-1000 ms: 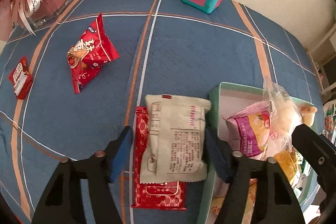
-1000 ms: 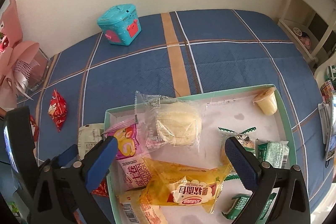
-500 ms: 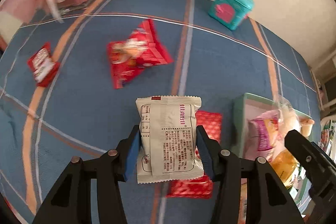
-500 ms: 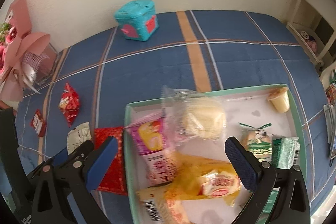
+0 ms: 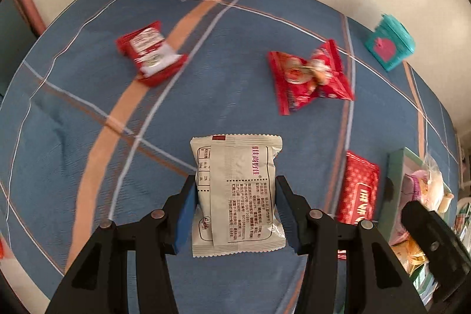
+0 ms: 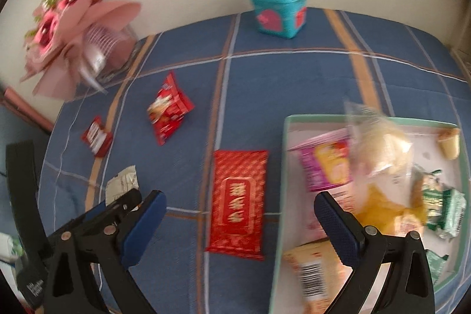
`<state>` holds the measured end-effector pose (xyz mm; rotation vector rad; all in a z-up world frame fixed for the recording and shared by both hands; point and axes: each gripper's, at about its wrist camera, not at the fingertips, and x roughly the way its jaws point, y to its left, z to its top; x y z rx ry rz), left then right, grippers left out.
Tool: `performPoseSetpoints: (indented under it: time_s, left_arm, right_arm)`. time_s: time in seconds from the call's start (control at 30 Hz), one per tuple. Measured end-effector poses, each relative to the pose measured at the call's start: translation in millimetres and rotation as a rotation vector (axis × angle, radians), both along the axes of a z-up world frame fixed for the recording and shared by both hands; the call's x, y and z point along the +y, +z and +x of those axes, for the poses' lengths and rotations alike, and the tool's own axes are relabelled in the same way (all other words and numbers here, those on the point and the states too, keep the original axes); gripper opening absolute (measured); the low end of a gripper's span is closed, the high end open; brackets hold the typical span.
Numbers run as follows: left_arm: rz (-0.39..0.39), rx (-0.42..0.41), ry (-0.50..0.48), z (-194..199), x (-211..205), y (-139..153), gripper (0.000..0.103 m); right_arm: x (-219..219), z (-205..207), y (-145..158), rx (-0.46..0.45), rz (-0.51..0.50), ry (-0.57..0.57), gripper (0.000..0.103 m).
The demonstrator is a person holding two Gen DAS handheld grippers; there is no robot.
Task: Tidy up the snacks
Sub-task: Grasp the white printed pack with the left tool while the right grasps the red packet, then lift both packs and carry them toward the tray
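My left gripper (image 5: 235, 214) is shut on a white snack packet (image 5: 235, 193), both blue pads pressing its sides, above the blue checked cloth. The packet's corner (image 6: 122, 186) also shows in the right wrist view. My right gripper (image 6: 240, 222) stands open with nothing held, over a flat red packet (image 6: 238, 199) that lies just left of the green tray (image 6: 287, 137). The tray holds several snacks. A red puffed bag (image 5: 309, 78) and a small red packet (image 5: 148, 52) lie further out on the cloth.
A teal box (image 6: 279, 9) stands at the far edge by the wall. A pink bouquet (image 6: 73, 34) in a clear holder sits at the far left corner. The left gripper's body (image 6: 97, 225) is close beside my right gripper's left finger.
The left gripper closed on the white packet and carried it left, away from the tray, uncovering the flat red packet. The right gripper moved left off the tray to above that red packet.
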<state>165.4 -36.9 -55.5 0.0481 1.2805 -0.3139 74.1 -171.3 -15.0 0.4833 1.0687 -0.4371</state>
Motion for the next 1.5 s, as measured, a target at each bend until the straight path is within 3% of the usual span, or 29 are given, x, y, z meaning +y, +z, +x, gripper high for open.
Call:
performPoseSetpoints:
  time_s: [0.27, 0.63, 1.13, 1.5]
  left_arm:
    - [-0.026, 0.019, 0.026, 0.5, 19.8, -0.6, 0.053]
    - [-0.046, 0.045, 0.010, 2.6, 20.8, -7.3, 0.053]
    - [-0.039, 0.056, 0.014, 1.9, 16.7, -15.9, 0.053]
    - [-0.014, 0.067, 0.006, 1.6, 11.6, -32.2, 0.054]
  right_arm:
    - [22.8, 17.3, -21.4, 0.029, 0.018, 0.067, 0.088]
    - [19.4, 20.3, -47.5, 0.129, -0.013, 0.048, 0.061]
    - [26.1, 27.4, -59.8, 0.154, -0.021, 0.066, 0.057]
    - [37.1, 32.3, -67.4, 0.184, -0.104, 0.093, 0.057]
